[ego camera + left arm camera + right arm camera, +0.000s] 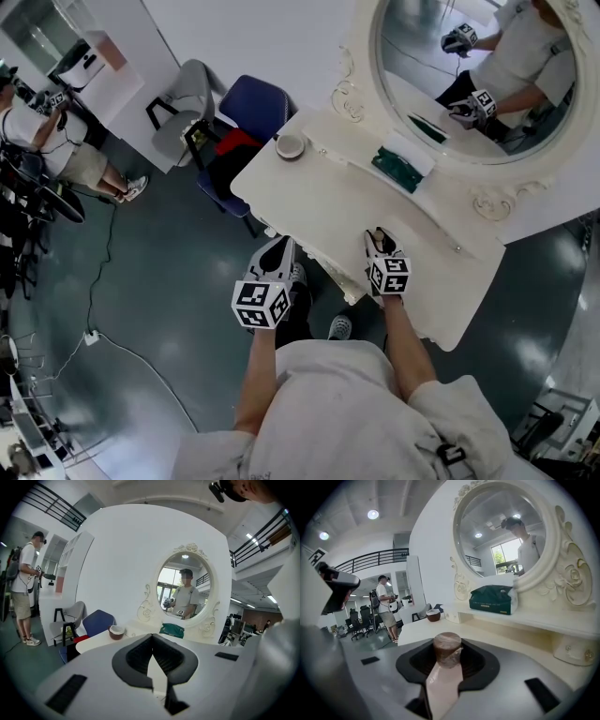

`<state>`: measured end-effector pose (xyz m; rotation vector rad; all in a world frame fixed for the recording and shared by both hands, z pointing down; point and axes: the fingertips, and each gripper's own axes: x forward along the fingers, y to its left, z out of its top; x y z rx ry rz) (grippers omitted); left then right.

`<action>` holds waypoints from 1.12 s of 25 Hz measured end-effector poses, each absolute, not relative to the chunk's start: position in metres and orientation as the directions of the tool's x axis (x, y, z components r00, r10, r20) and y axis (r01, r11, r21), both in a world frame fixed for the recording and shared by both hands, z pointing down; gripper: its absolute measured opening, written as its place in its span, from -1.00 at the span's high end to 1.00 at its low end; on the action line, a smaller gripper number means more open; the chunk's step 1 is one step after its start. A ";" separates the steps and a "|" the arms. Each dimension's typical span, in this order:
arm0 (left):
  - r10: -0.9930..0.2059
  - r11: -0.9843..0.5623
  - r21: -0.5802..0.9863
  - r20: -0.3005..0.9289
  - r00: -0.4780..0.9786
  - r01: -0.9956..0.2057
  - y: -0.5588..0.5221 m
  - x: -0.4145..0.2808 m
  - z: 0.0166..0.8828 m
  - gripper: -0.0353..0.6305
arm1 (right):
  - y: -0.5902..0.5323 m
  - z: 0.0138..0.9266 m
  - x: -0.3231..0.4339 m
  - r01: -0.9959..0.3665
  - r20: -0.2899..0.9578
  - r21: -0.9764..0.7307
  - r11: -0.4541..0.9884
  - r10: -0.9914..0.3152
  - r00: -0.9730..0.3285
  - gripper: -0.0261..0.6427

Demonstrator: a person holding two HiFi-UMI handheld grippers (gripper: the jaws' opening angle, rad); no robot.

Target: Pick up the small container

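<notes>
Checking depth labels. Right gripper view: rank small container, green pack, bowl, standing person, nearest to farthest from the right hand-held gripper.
1. small container: between its jaws.
2. green pack: shelf under mirror, right.
3. bowl: table's far end, left.
4. standing person: beyond table, far left.

**Right gripper clamped on small container**

Right gripper [447, 659] has its jaws closed on a small container [446, 647] with a brown film-wrapped top and a pinkish body. White dressing table [423, 629] beyond. Brown bowl [433, 615] at its far end. Green pack [491, 600] on the shelf under the ornate oval mirror [506, 536]. Person [385, 603] standing far left.
</notes>
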<state>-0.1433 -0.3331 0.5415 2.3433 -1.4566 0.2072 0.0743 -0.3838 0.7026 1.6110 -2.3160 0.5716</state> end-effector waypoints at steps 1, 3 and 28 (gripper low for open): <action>-0.833 -0.395 0.233 0.317 0.453 -0.889 -0.333 -0.142 0.542 0.81 | -0.384 0.699 0.074 -0.934 0.430 -0.166 0.318 -0.829 -0.358 0.52; -0.831 -0.399 0.232 0.316 0.457 -0.887 -0.331 -0.139 0.543 0.81 | -0.384 0.691 0.072 -0.927 0.428 -0.168 0.334 -0.823 -0.374 0.52; -0.801 -0.488 0.199 0.283 0.527 -0.850 -0.327 -0.077 0.519 0.81 | -0.350 0.547 0.070 -0.869 0.376 -0.152 0.471 -0.786 -0.491 0.51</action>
